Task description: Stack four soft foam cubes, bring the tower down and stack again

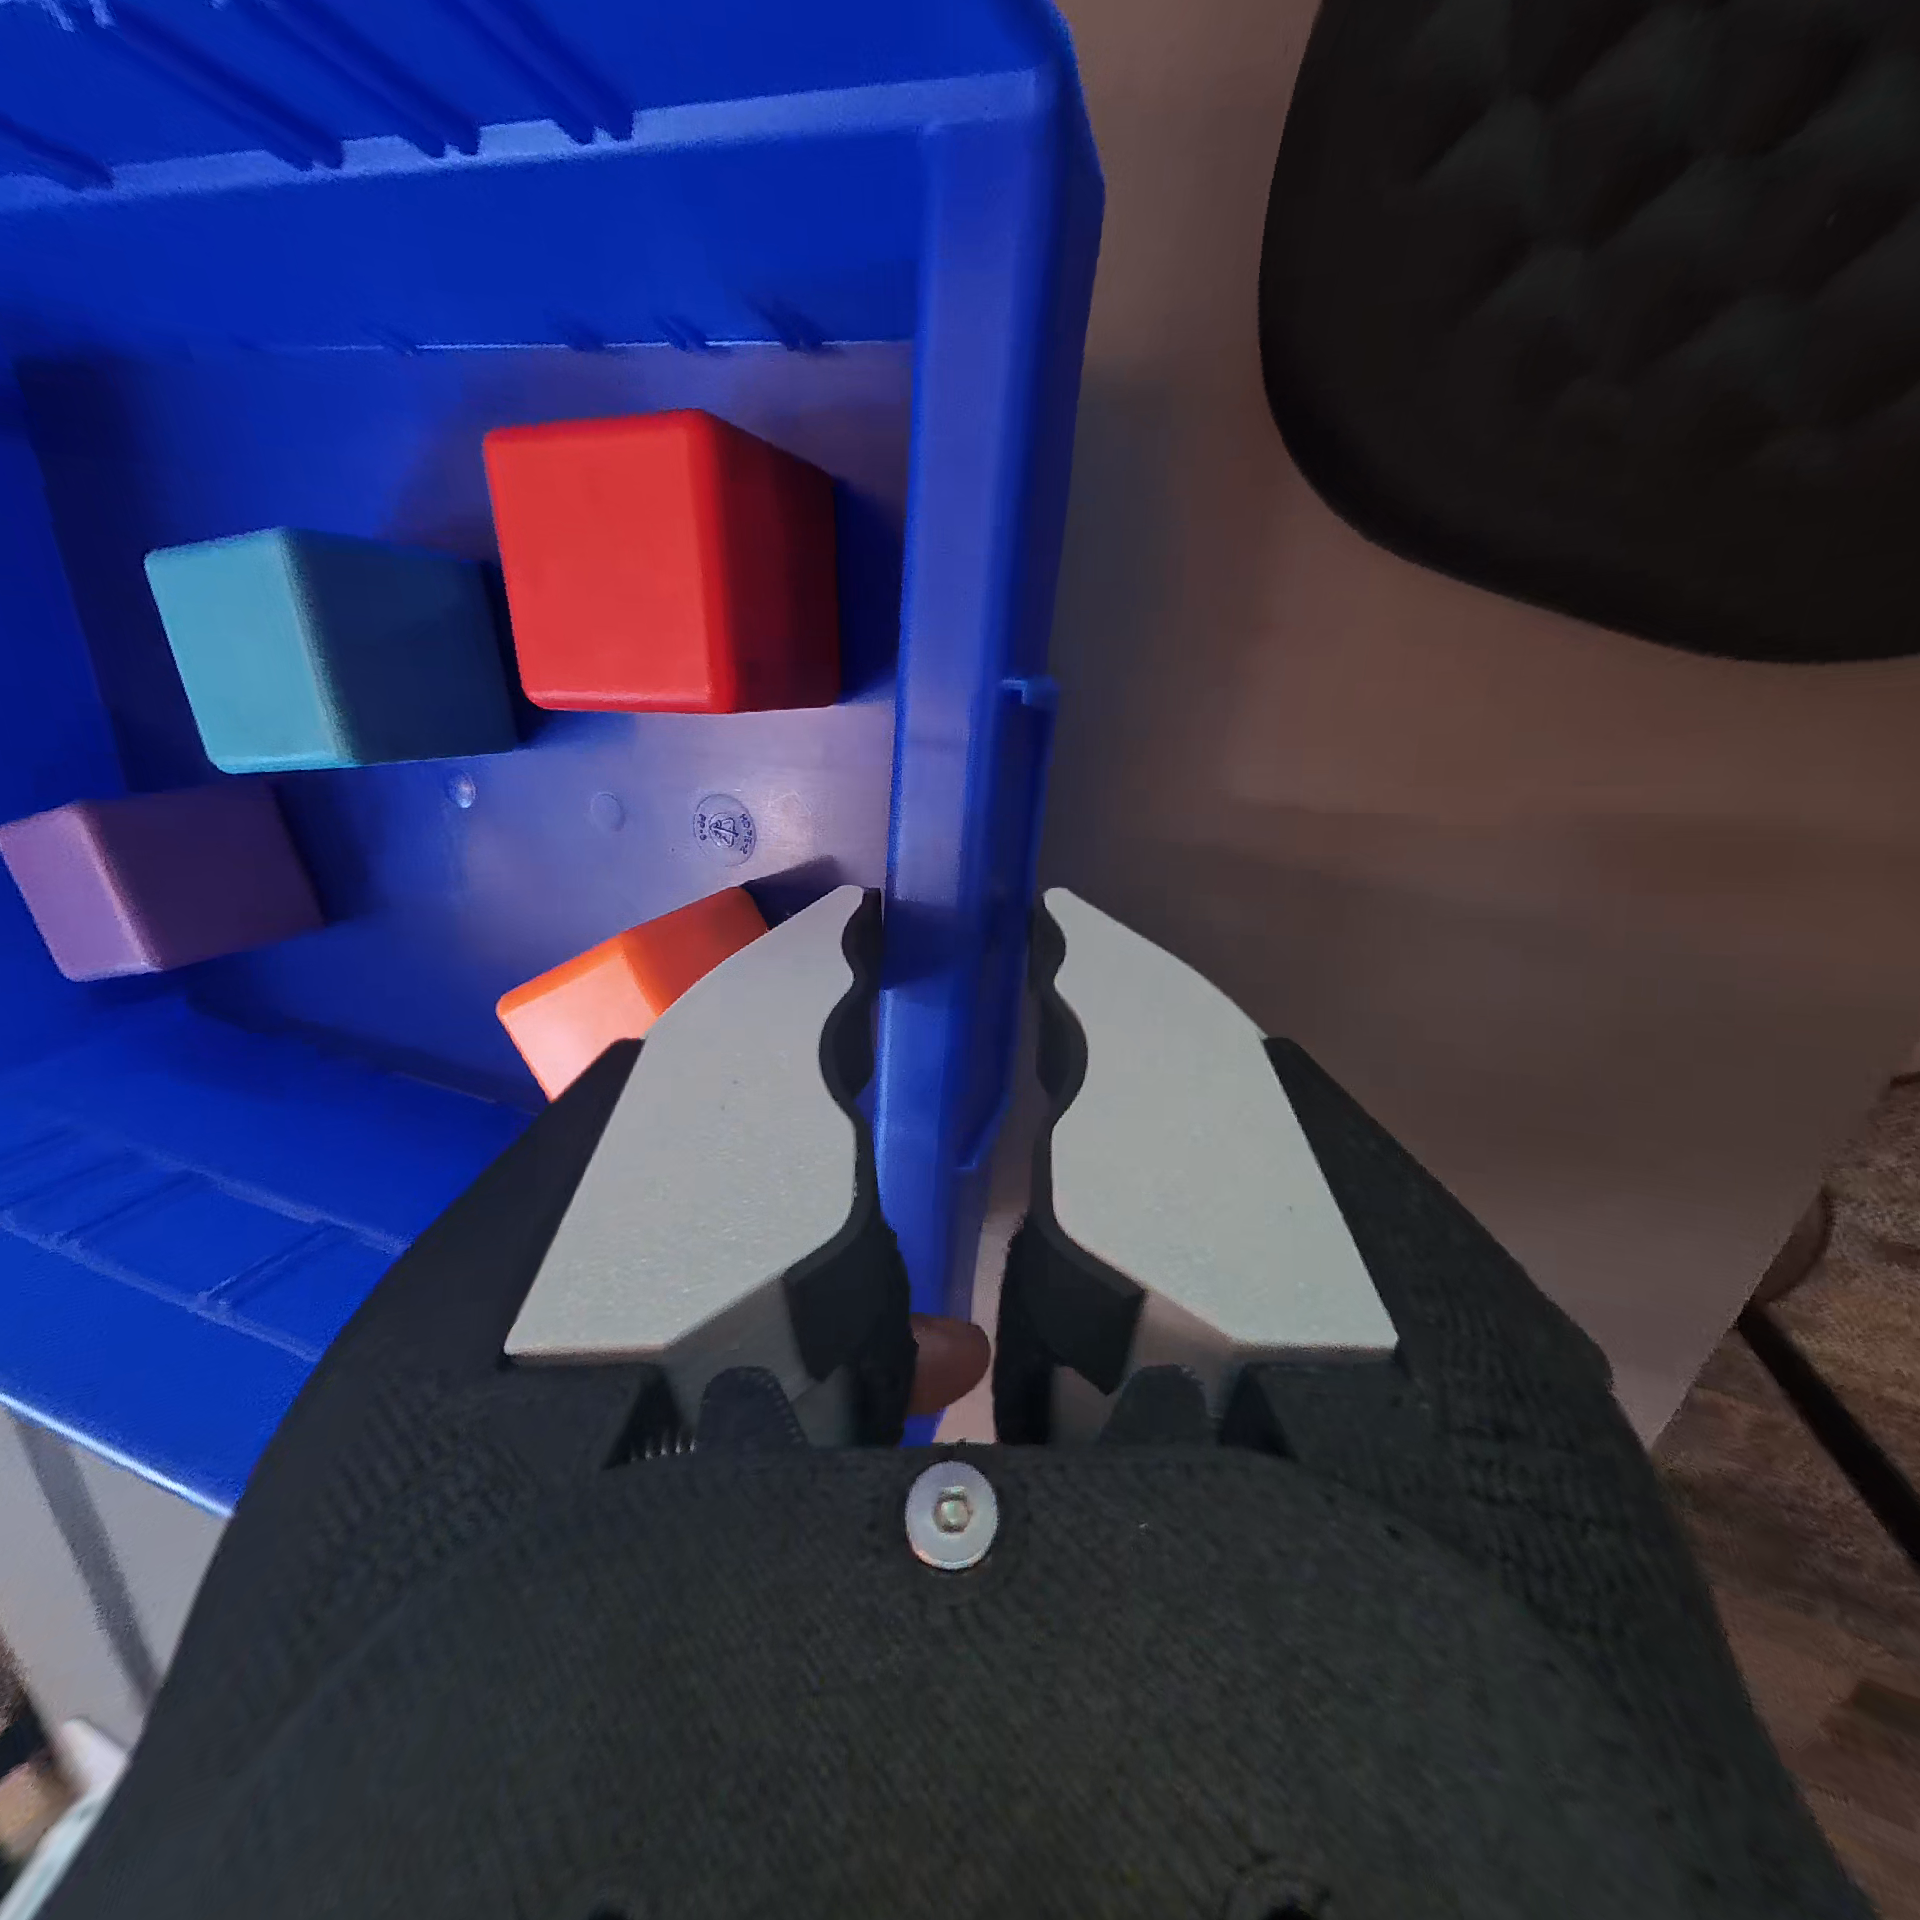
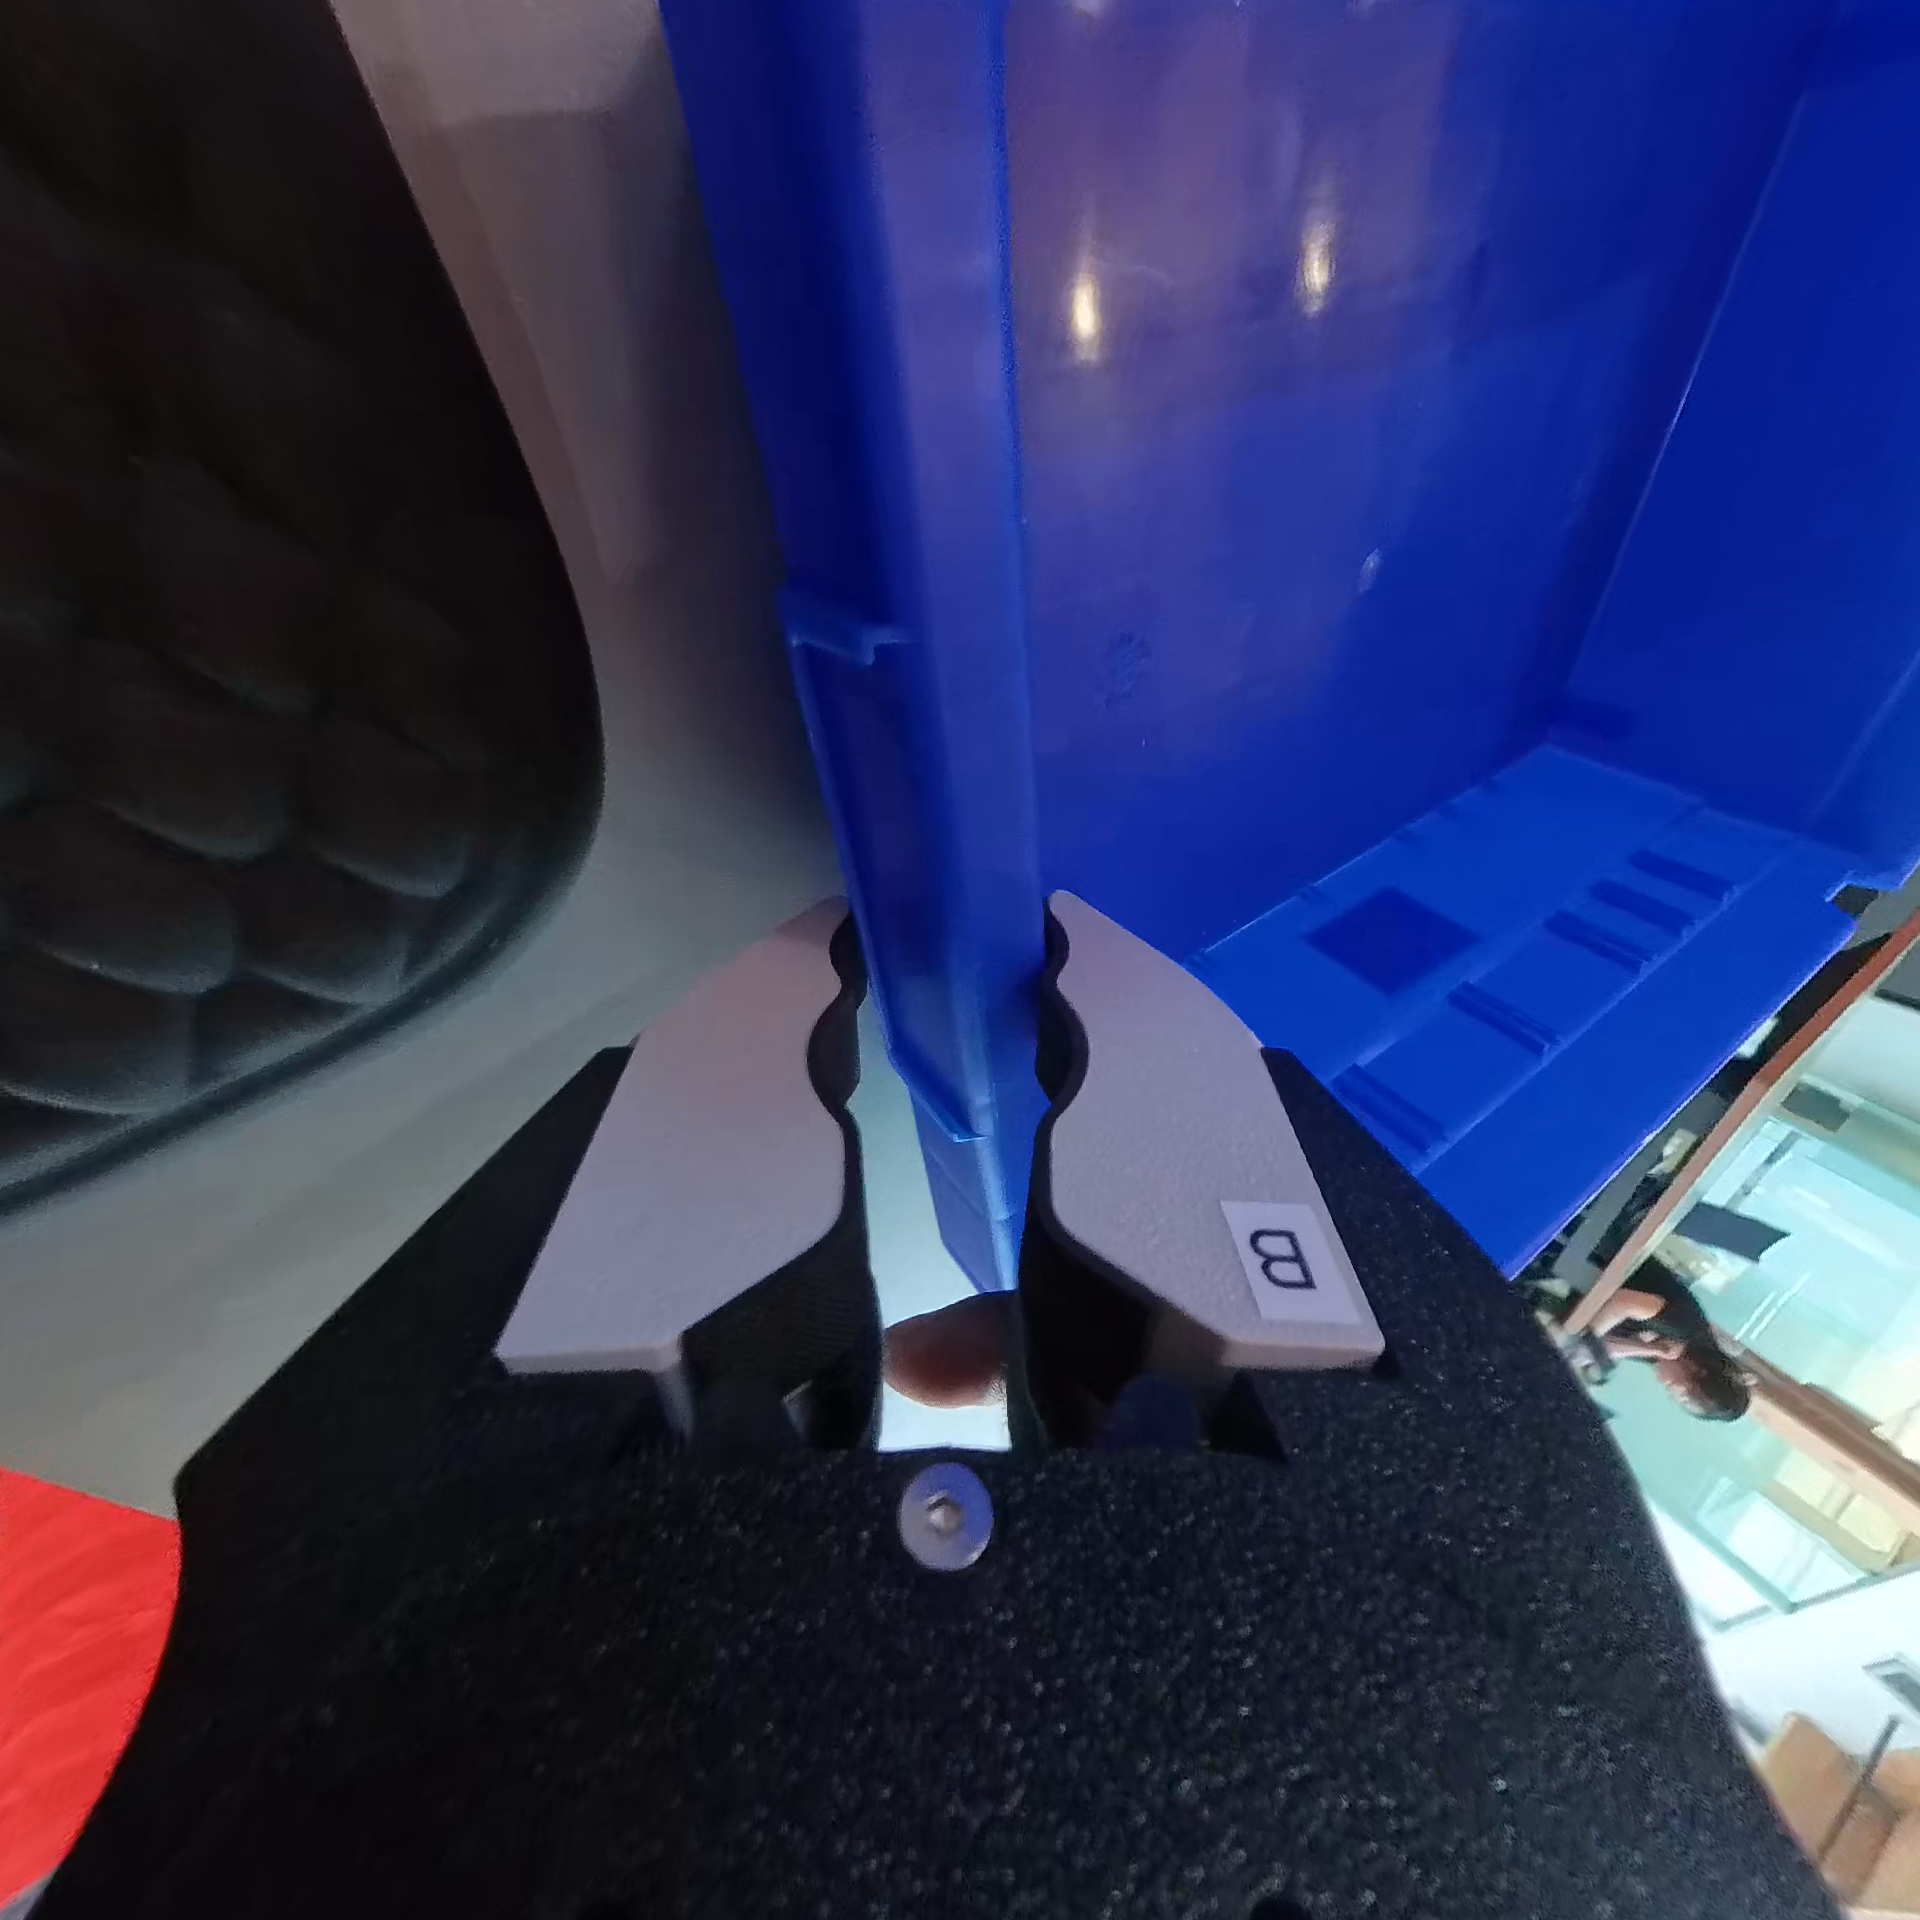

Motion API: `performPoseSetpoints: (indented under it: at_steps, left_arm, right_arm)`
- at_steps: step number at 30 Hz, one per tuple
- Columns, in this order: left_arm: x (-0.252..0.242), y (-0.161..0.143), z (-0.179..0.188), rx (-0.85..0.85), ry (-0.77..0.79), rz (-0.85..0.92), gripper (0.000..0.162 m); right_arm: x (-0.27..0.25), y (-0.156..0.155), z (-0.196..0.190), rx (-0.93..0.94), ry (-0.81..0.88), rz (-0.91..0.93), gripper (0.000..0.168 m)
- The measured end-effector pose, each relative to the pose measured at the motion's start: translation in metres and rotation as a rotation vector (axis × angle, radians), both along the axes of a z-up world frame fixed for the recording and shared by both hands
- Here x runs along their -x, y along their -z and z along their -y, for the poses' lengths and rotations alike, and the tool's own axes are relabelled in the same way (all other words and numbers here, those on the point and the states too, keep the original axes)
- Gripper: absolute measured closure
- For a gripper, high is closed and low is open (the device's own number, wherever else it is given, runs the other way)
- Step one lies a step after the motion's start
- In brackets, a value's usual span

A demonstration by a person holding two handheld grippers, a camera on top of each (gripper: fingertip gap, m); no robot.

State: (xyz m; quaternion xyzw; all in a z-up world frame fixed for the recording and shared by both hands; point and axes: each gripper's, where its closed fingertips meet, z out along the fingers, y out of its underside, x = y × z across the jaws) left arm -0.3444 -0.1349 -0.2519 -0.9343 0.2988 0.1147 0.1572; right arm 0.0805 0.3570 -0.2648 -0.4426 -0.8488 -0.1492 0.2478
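while both the left gripper and right gripper pinch the blue bin's walls, 4 cubes (red, teal, purple, orange) sit loose inside.

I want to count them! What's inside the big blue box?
Inside the blue box sit four cubes: red, teal, purple and orange. The left claw covers part of the orange one.

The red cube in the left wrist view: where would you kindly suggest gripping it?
Take the red cube from above the bin floor, across its two free faces; the teal cube abuts one corner, and the blue bin wall stands close beside.
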Motion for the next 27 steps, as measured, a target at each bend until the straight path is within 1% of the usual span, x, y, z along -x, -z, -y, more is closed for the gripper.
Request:
performPoseSetpoints:
  at_steps: [1, 2, 3, 4, 5, 6, 7, 9, 10, 12, 13, 14, 15, 16, 17, 18, 20, 23, 27]
  left_arm:
    - [-0.003, 0.000, -0.002, -0.011, -0.020, 0.034, 0.132]
    - [-0.008, 0.000, -0.005, -0.037, -0.043, 0.084, 0.124]
    - [-0.014, -0.002, -0.010, -0.072, -0.071, 0.136, 0.114]
    - [-0.019, -0.005, -0.014, -0.109, -0.099, 0.181, 0.107]
    - [-0.023, -0.009, -0.018, -0.148, -0.121, 0.217, 0.102]
    - [-0.026, -0.015, -0.022, -0.194, -0.139, 0.239, 0.093]
    - [-0.027, -0.021, -0.026, -0.248, -0.157, 0.253, 0.081]
    - [-0.031, -0.036, -0.035, -0.362, -0.185, 0.277, 0.067]
    - [-0.032, -0.045, -0.040, -0.428, -0.207, 0.280, 0.057]
    - [-0.022, -0.064, -0.049, -0.576, -0.276, 0.231, 0.045]
    - [-0.015, -0.074, -0.054, -0.657, -0.322, 0.201, 0.041]
    - [-0.008, -0.084, -0.056, -0.726, -0.370, 0.182, 0.042]
    - [-0.005, -0.091, -0.057, -0.763, -0.406, 0.189, 0.047]
    - [-0.004, -0.094, -0.058, -0.768, -0.430, 0.215, 0.059]
    - [-0.004, -0.094, -0.057, -0.740, -0.444, 0.246, 0.071]
    - [-0.005, -0.089, -0.057, -0.683, -0.448, 0.275, 0.076]
    - [-0.006, -0.073, -0.056, -0.516, -0.440, 0.314, 0.088]
    - [0.004, -0.048, -0.057, -0.304, -0.408, 0.267, 0.093]
    - [0.011, -0.023, -0.066, -0.133, -0.341, 0.229, 0.104]
  right_arm:
    - [-0.001, 0.000, 0.000, 0.007, 0.032, -0.011, 0.137]
    - [-0.001, 0.000, -0.001, 0.012, 0.065, -0.029, 0.136]
    - [0.000, -0.002, -0.001, 0.022, 0.098, -0.059, 0.132]
    - [0.001, -0.003, 0.002, 0.055, 0.128, -0.098, 0.126]
    - [0.003, -0.005, 0.008, 0.111, 0.158, -0.145, 0.115]
    - [0.006, -0.008, 0.014, 0.175, 0.188, -0.200, 0.105]
    - [0.011, -0.014, 0.022, 0.245, 0.213, -0.264, 0.097]
    - [0.022, -0.030, 0.038, 0.393, 0.235, -0.407, 0.084]
    - [0.027, -0.040, 0.045, 0.453, 0.239, -0.483, 0.079]
    - [0.039, -0.062, 0.055, 0.555, 0.235, -0.641, 0.064]
    - [0.044, -0.073, 0.059, 0.598, 0.230, -0.723, 0.053]
    - [0.049, -0.083, 0.063, 0.638, 0.222, -0.800, 0.042]
    - [0.054, -0.092, 0.069, 0.676, 0.202, -0.861, 0.032]
    - [0.057, -0.099, 0.075, 0.708, 0.173, -0.905, 0.022]
    - [0.060, -0.104, 0.081, 0.725, 0.141, -0.936, 0.021]
    - [0.063, -0.109, 0.086, 0.731, 0.108, -0.956, 0.021]
    - [0.067, -0.112, 0.096, 0.739, 0.049, -0.964, 0.021]
    - [0.072, -0.112, 0.105, 0.751, 0.026, -0.943, 0.022]
    - [0.079, -0.110, 0.114, 0.778, -0.001, -0.912, 0.024]
